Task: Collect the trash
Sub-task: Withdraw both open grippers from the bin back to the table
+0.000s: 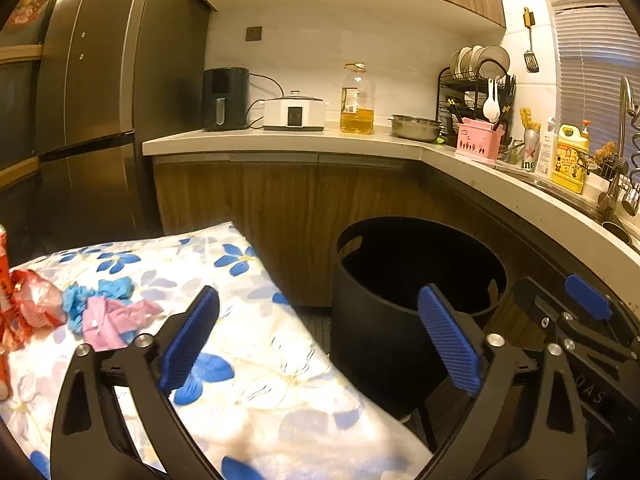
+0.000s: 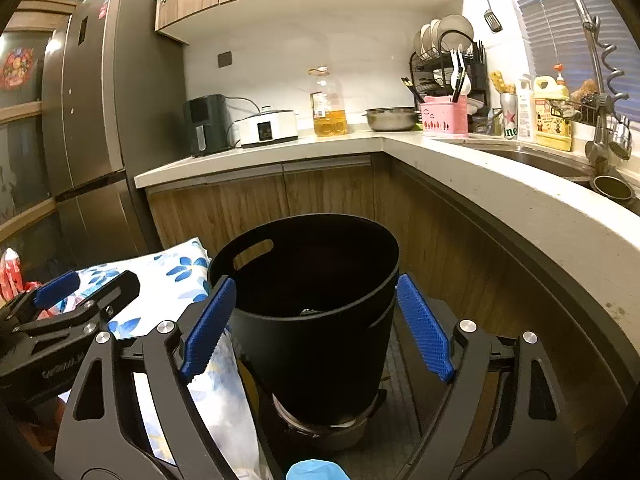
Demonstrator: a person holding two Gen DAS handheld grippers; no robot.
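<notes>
A: How far along was the trash job?

B: Partway, by my reading. The bin [image 2: 312,312] stood at twelve o'clock of the right gripper [image 2: 320,328], on the floor under the counter [image 2: 500,184]. Something small and pale glinted low inside it, so I judged at least one piece had gone in; what it was I could not tell.

A: And the tongs?

B: Both spread wide, nothing in either. The right pair's blue pads stood either side of the bin, clear of its wall. The left gripper [image 1: 320,344] hung over the edge of the cloth [image 1: 256,344], its pads bare.

A: What was left?

B: A heap at ten o'clock of the left gripper, on the flowered cloth: a red wrapper [image 1: 30,304], a blue scrap [image 1: 86,300] and a pink scrap [image 1: 110,316], all touching. More red packaging showed at the left edge, cut off by the frame.

A: Anything else?

B: A blue bit [image 2: 316,470] at six o'clock in the right view, low by the bin's foot. Whether it was trash I could not say.

A: So the bulk remained?

B: That was my judgement: three pieces or more still to fetch.
</notes>
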